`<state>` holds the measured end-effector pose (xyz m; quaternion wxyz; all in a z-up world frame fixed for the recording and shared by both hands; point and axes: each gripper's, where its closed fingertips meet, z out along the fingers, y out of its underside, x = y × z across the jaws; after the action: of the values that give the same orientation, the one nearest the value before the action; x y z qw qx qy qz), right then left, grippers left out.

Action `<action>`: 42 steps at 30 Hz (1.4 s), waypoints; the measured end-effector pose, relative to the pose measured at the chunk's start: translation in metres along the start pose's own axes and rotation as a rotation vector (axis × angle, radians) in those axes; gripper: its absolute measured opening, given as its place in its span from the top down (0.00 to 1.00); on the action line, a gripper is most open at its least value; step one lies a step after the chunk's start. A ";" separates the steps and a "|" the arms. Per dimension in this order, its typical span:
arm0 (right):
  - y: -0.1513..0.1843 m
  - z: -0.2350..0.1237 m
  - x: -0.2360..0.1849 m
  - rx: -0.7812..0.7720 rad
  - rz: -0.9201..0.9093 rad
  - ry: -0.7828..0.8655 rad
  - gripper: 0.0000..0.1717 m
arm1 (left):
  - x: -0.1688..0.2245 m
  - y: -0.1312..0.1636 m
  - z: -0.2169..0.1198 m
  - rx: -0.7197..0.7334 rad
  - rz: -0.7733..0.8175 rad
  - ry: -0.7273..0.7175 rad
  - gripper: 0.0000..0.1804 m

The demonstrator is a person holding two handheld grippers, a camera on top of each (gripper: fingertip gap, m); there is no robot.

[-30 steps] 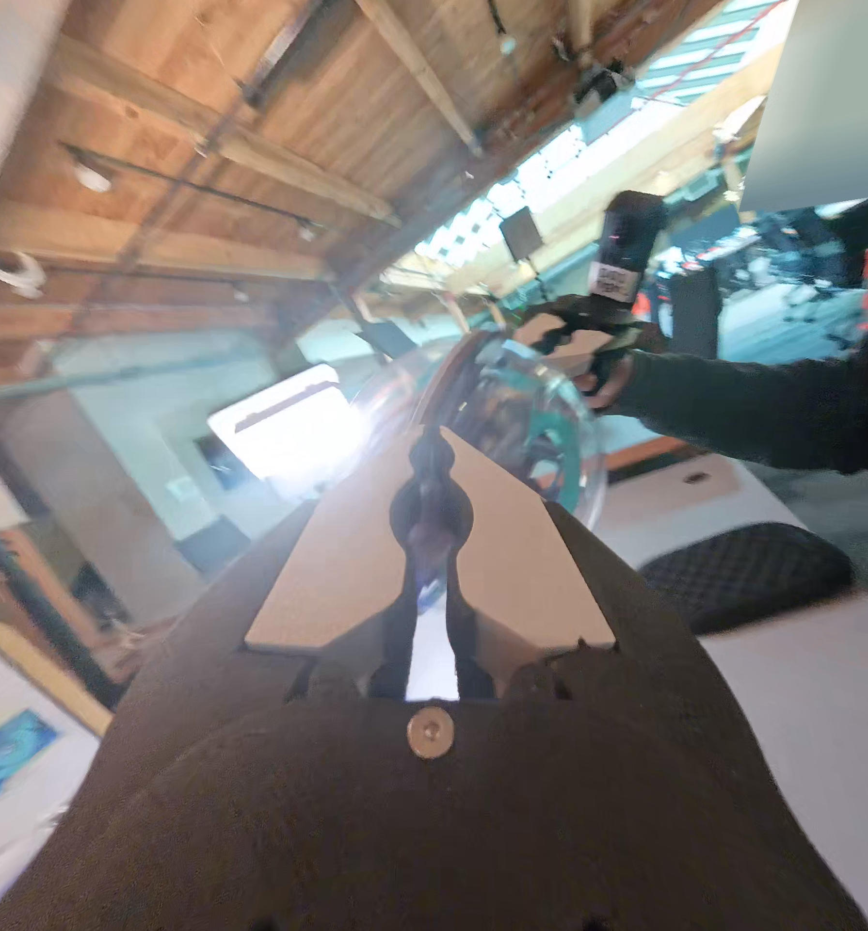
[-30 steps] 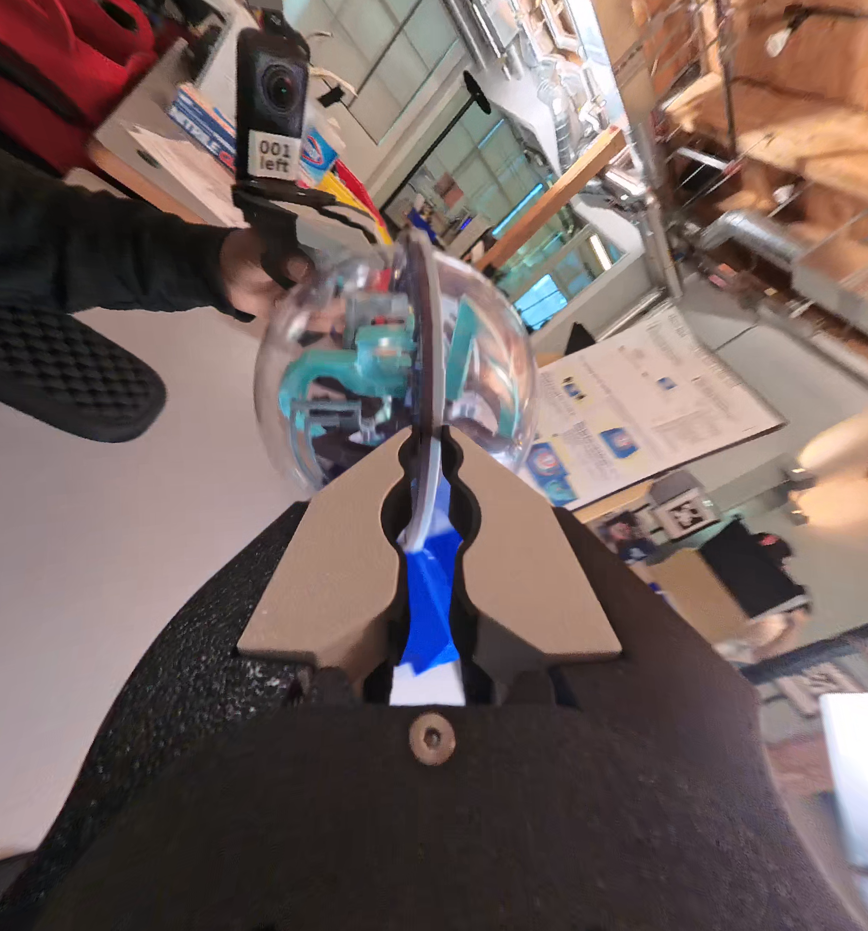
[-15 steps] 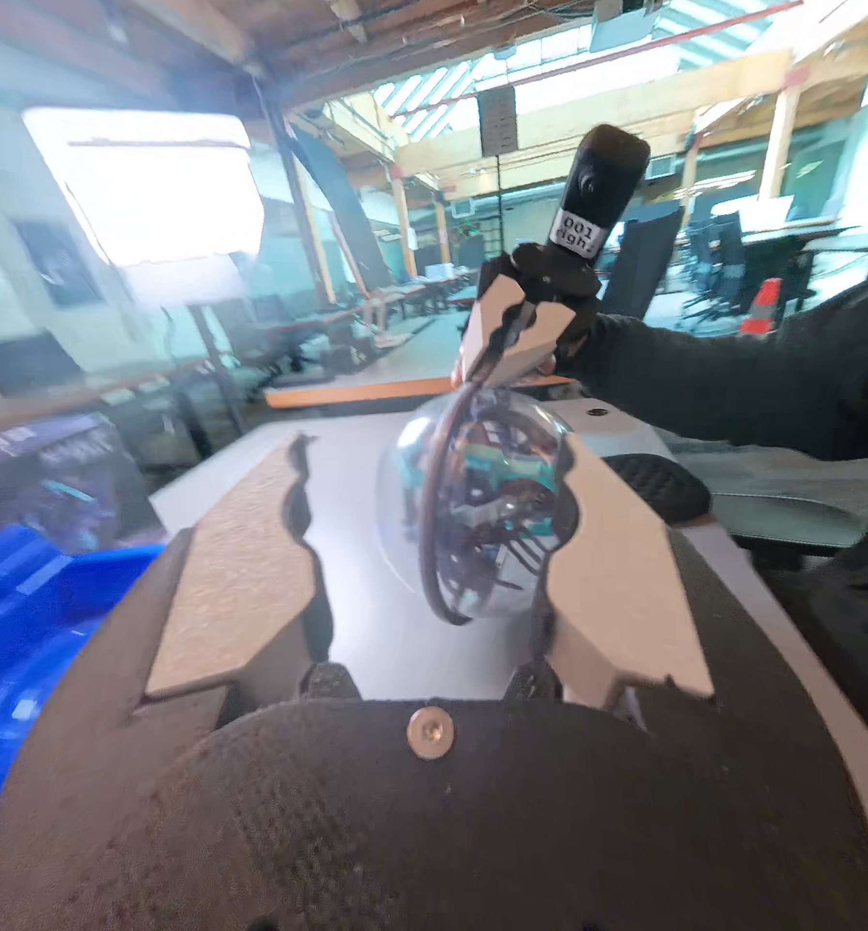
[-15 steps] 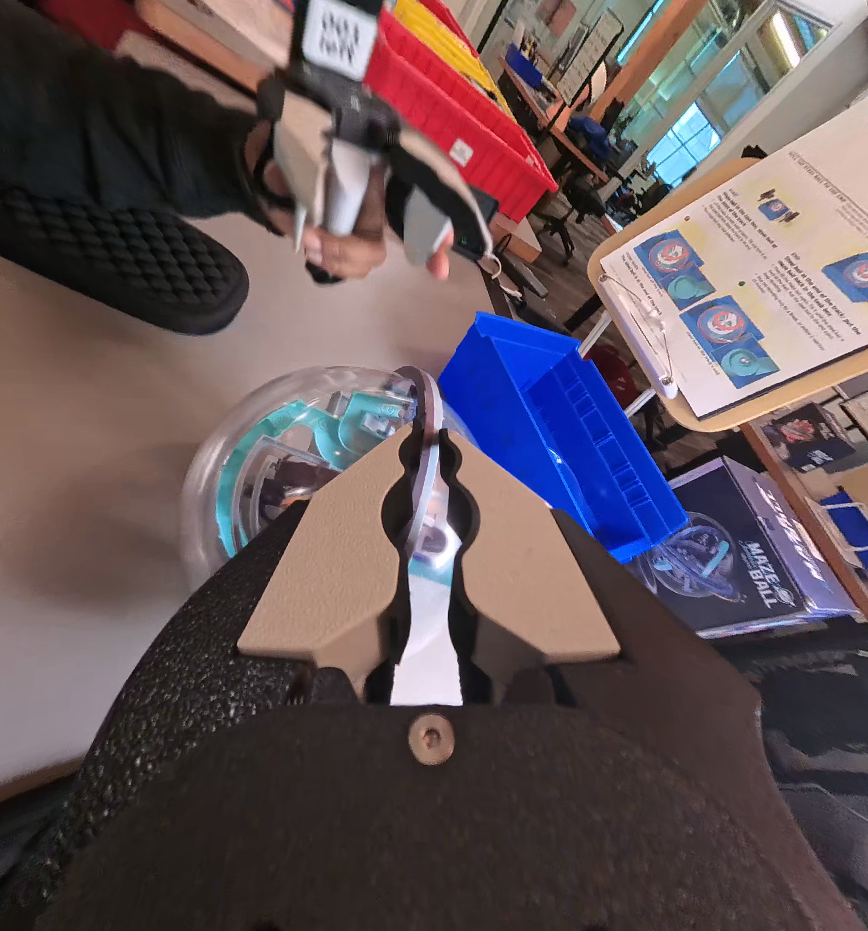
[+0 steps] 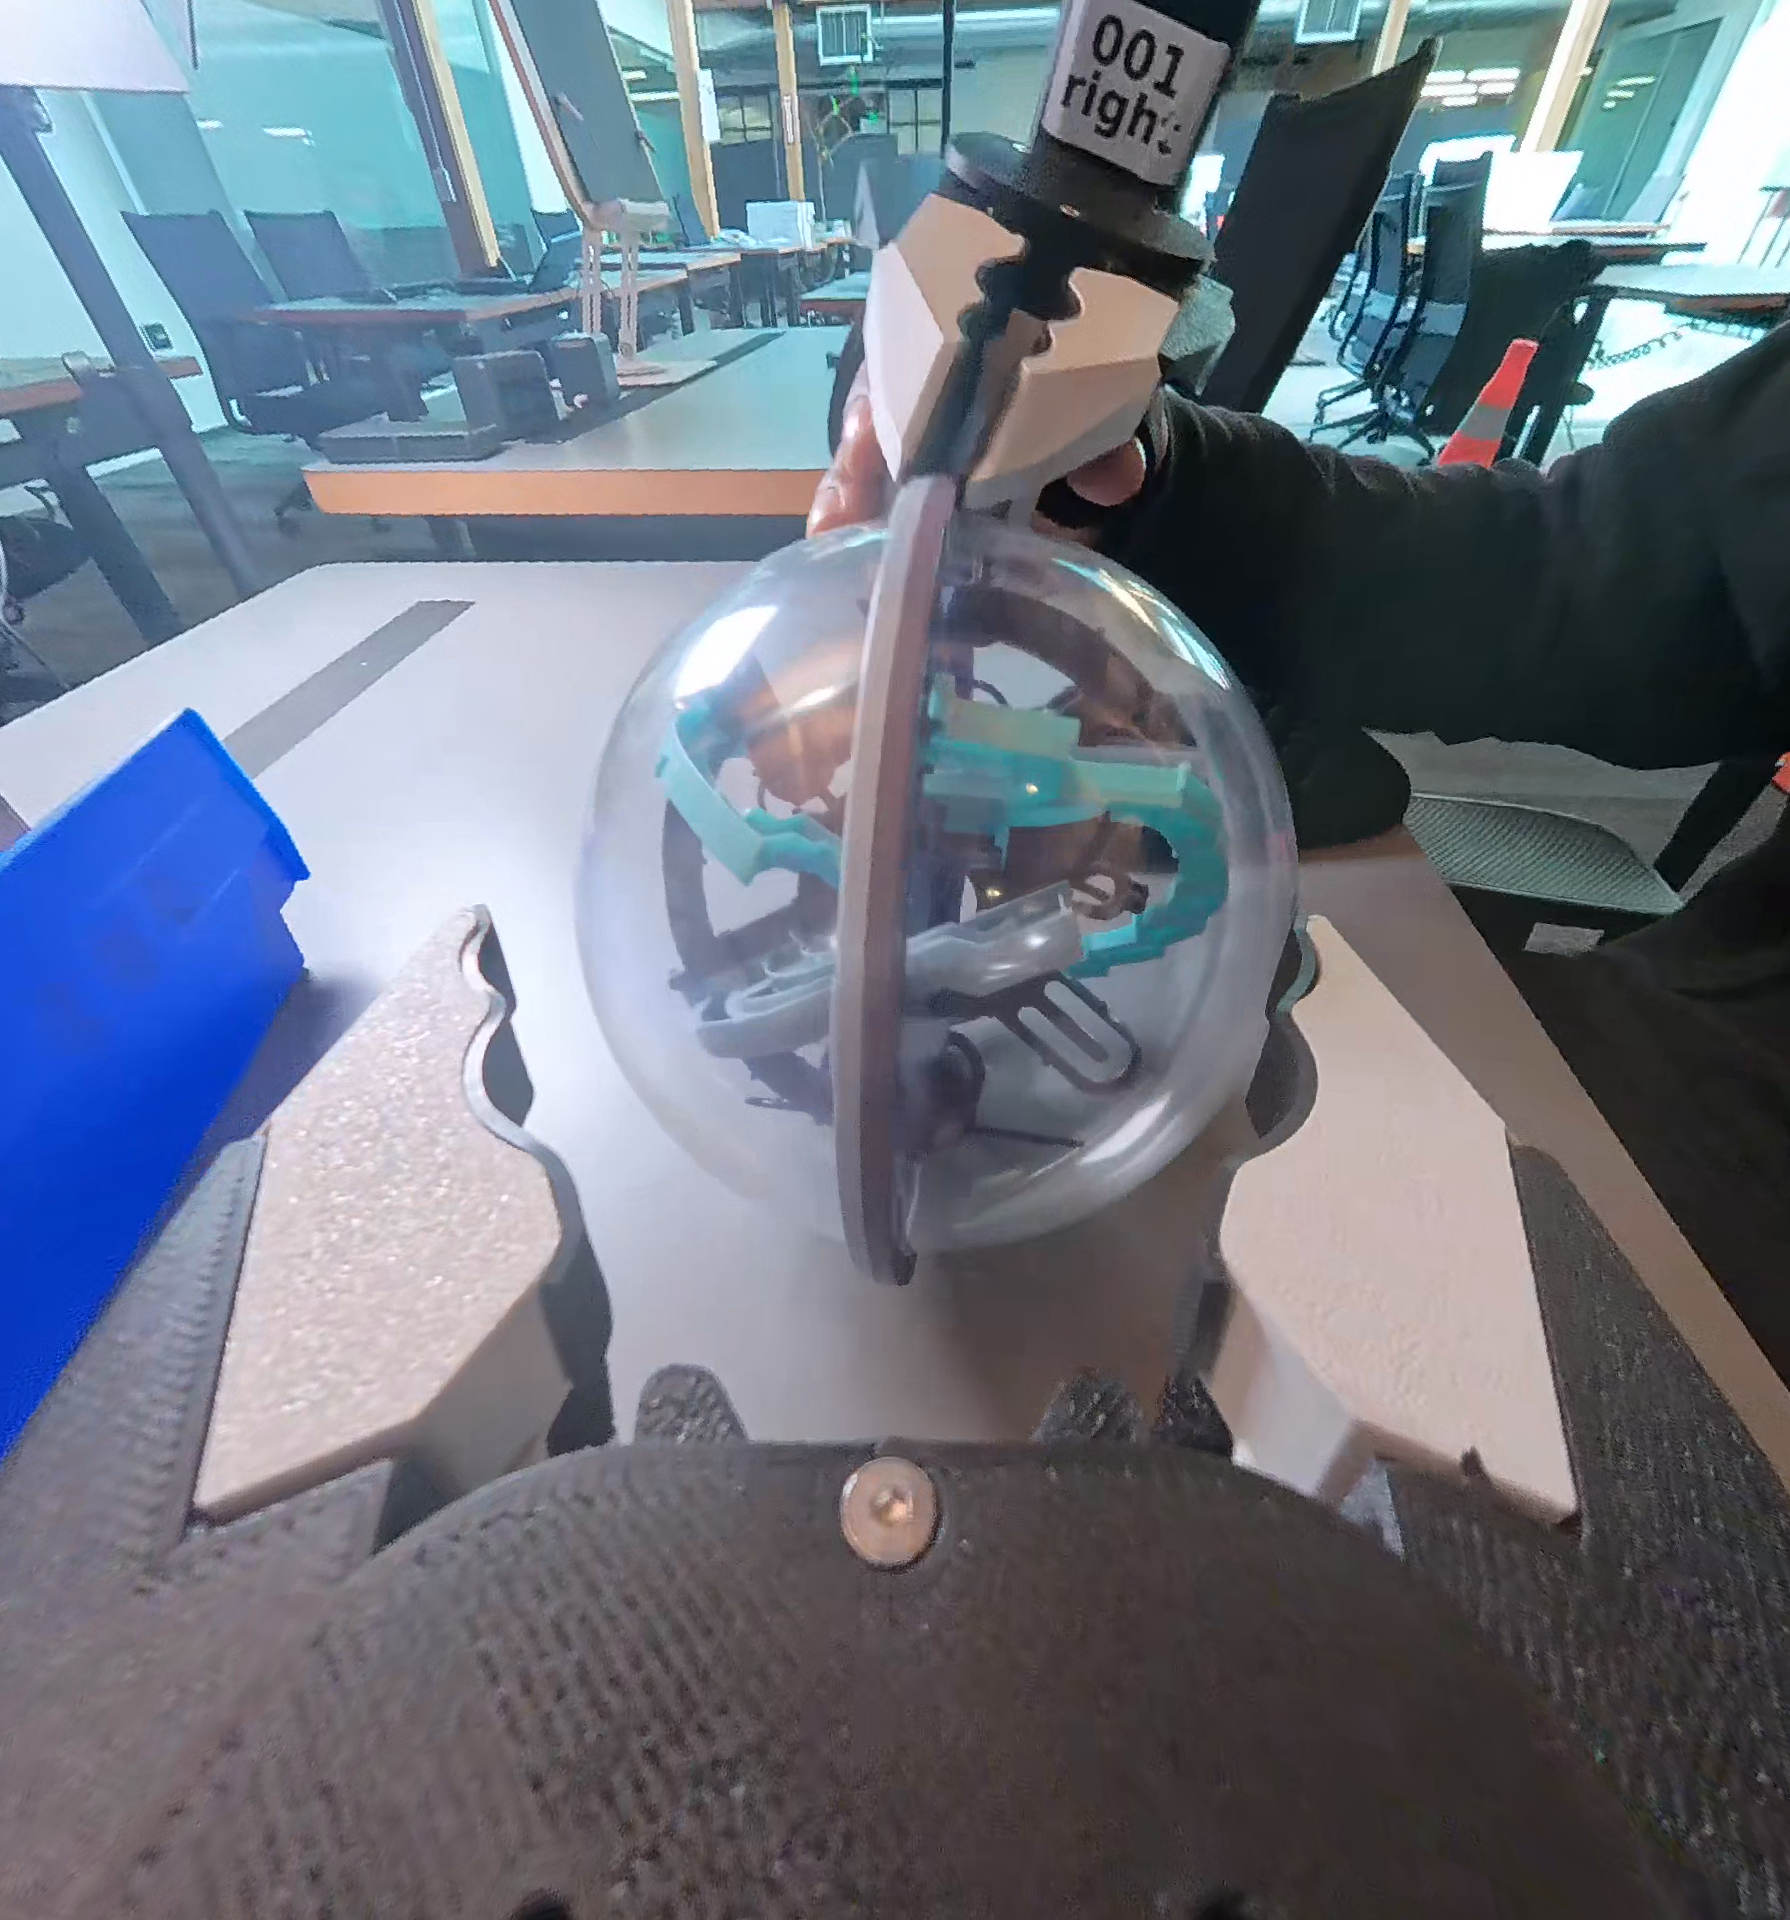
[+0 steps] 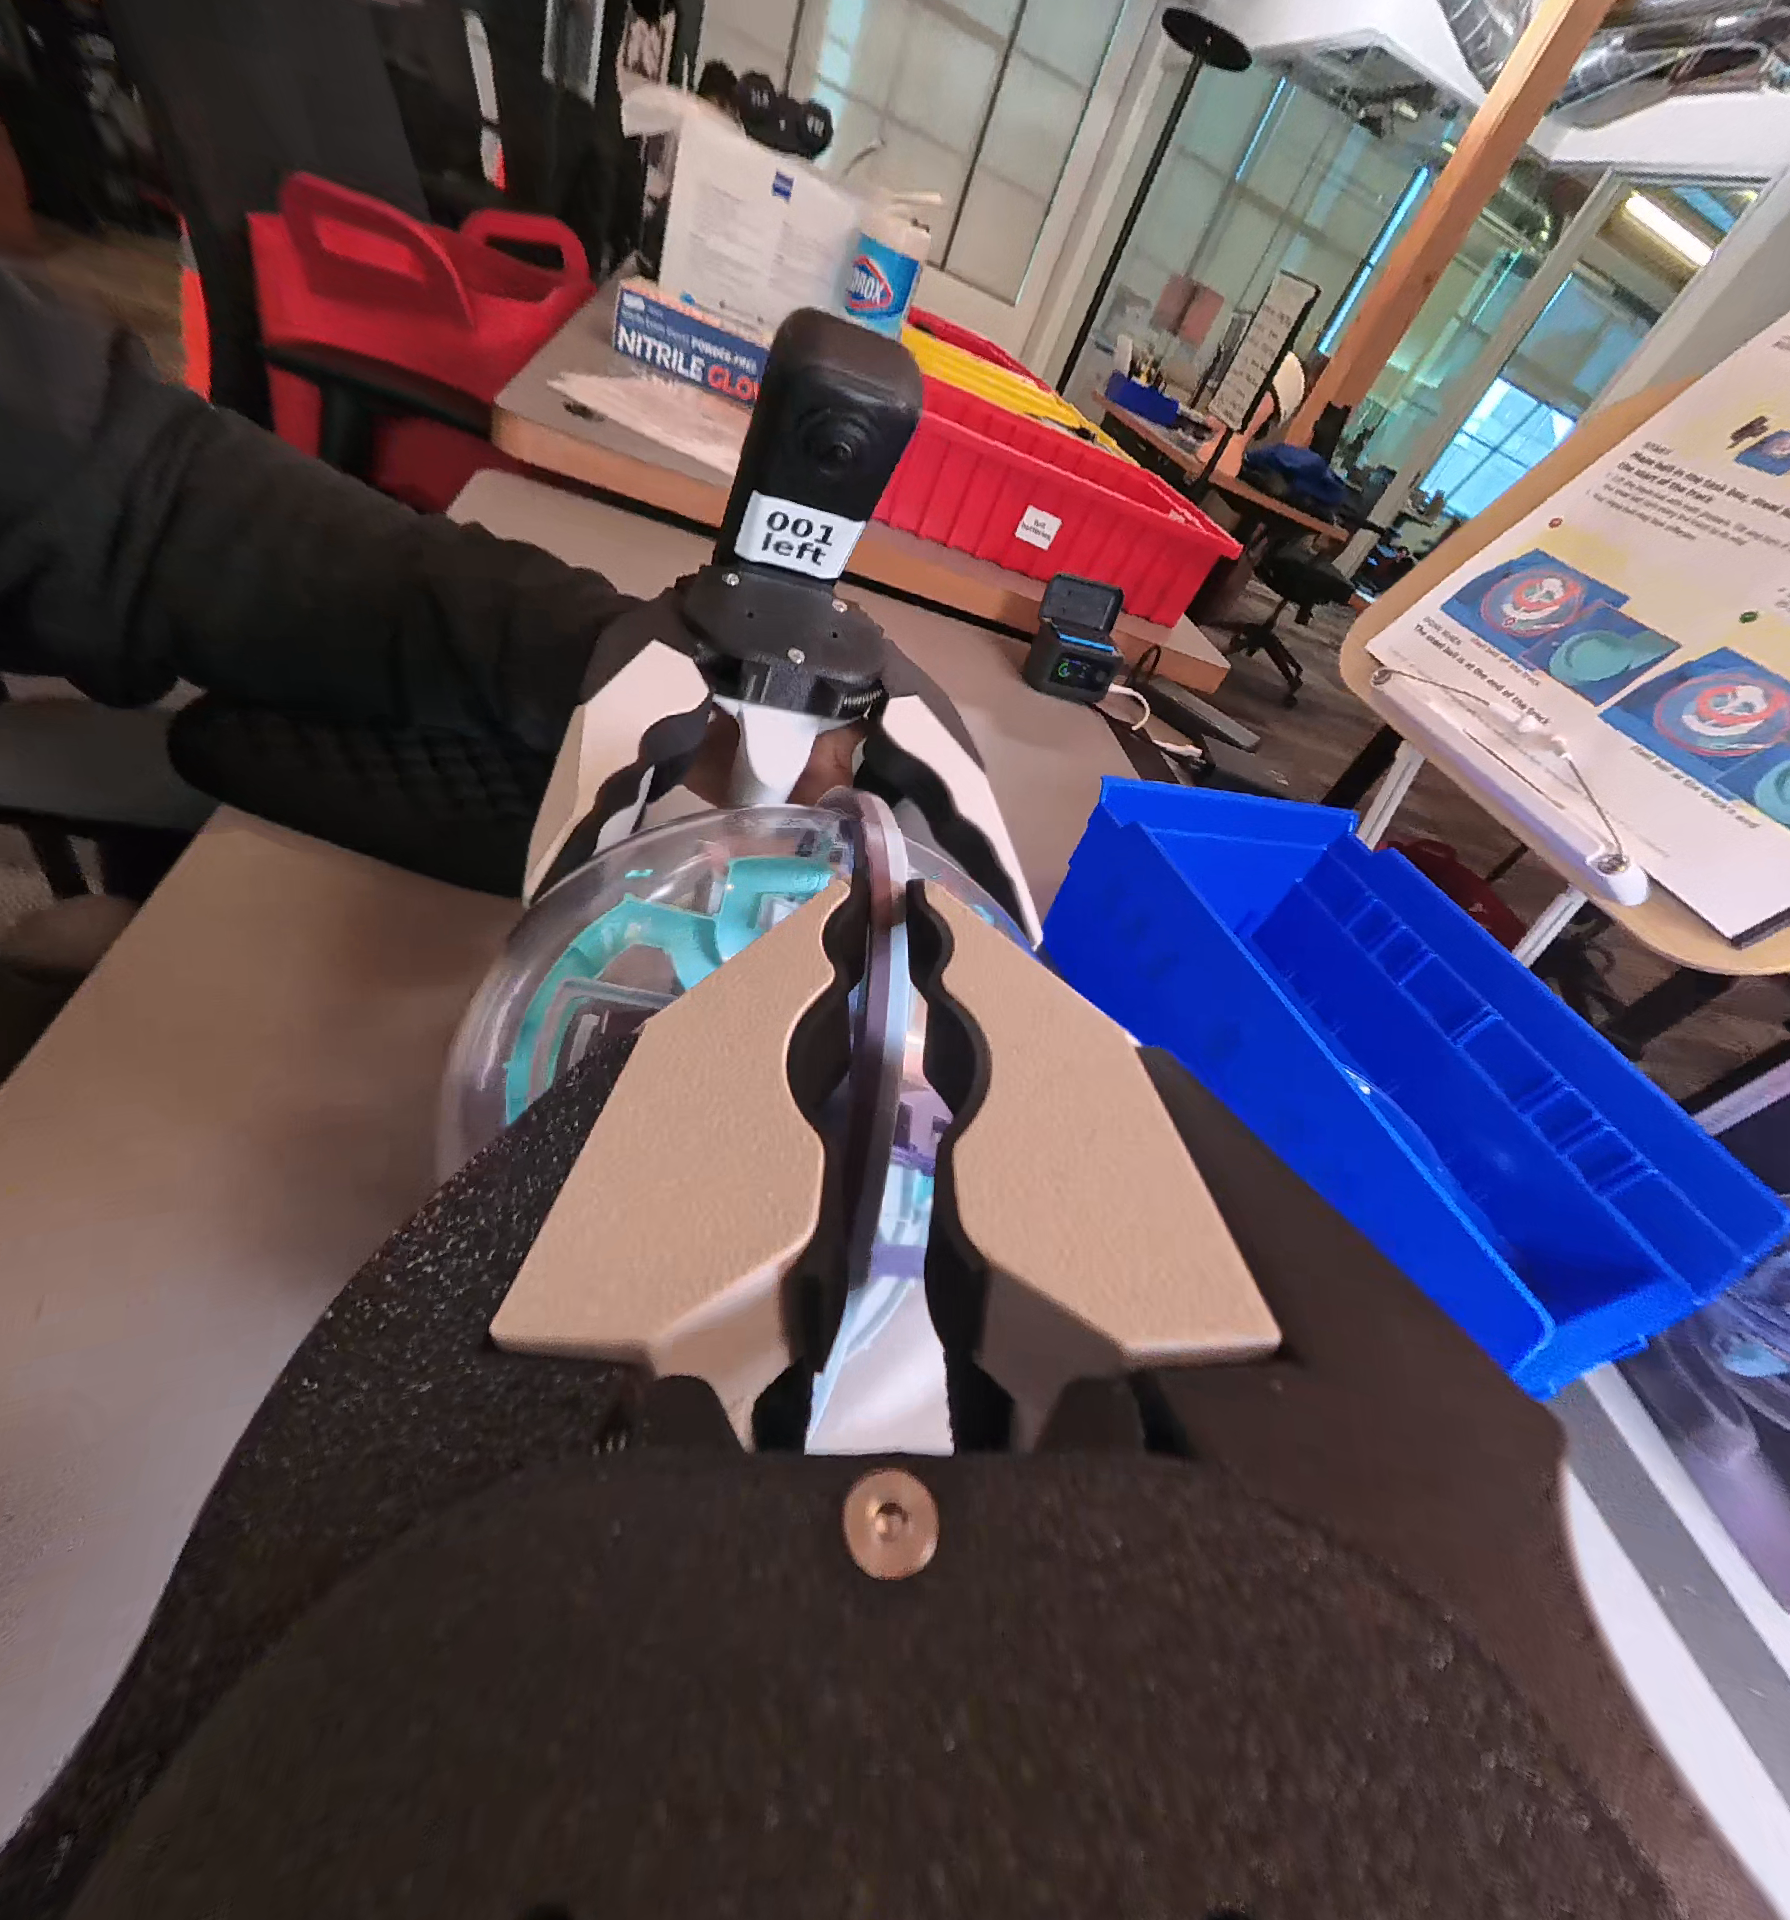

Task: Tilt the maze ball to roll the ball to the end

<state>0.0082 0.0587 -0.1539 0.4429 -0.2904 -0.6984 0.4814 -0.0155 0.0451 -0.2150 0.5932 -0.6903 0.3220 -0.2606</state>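
The clear maze ball (image 5: 932, 883) rests on the grey table (image 5: 403, 727), its dark equator ring upright. The right gripper (image 6: 883, 904) is clamped on that ring from above. The left gripper (image 5: 891, 997) stands wide apart around the sphere. A blue bin (image 6: 1390, 1060) sits just beside.

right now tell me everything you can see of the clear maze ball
The clear plastic maze ball is a sphere of two transparent halves joined by a thin grey rim standing near upright. Inside run teal, grey and dark tracks. It sits on the pale grey table. The right tool pinches the rim; the left tool straddles it with jaws spread wide.
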 end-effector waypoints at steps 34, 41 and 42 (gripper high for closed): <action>0.073 -0.056 0.006 0.069 0.444 -0.072 0.85 | -0.008 -0.001 -0.011 0.026 -0.007 -0.029 0.43; 0.078 -0.057 0.010 0.065 0.454 -0.058 0.96 | -0.009 -0.005 -0.017 0.053 -0.016 -0.022 0.52; 0.079 -0.057 0.010 0.059 0.452 -0.055 0.96 | -0.010 -0.006 -0.019 0.055 -0.010 -0.028 0.56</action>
<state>0.0535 0.1196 -0.2159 0.3129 -0.4133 -0.6128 0.5964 -0.0357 0.0410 -0.2053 0.6151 -0.6790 0.3028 -0.2626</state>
